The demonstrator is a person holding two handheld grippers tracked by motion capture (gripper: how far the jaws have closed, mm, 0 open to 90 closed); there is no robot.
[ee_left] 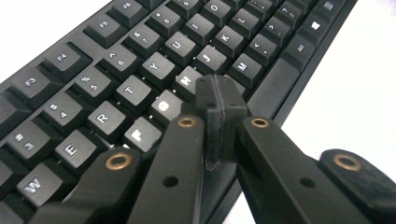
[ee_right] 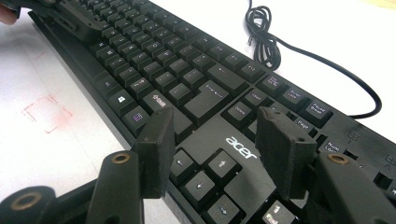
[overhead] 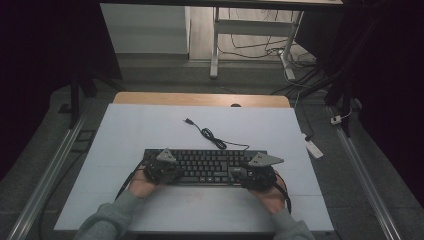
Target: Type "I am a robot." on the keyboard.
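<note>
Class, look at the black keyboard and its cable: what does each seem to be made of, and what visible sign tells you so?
Keyboard: probably moulded plastic, matt black; the keys have even, dull tops with printed white letters and softly rounded edges.
Cable: likely a rubbery or vinyl sheath, black with a slight sheen; it bends into loose coils and curves freely on the table.

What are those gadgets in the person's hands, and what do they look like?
Each is a black hand-held gripper with two flat black jaws and brass-ringed pivots. The left hand-held gripper and the right hand-held gripper each carry a grey three-cornered plate on top and trail a dark cable. The person wears grey-green sleeves.
</note>
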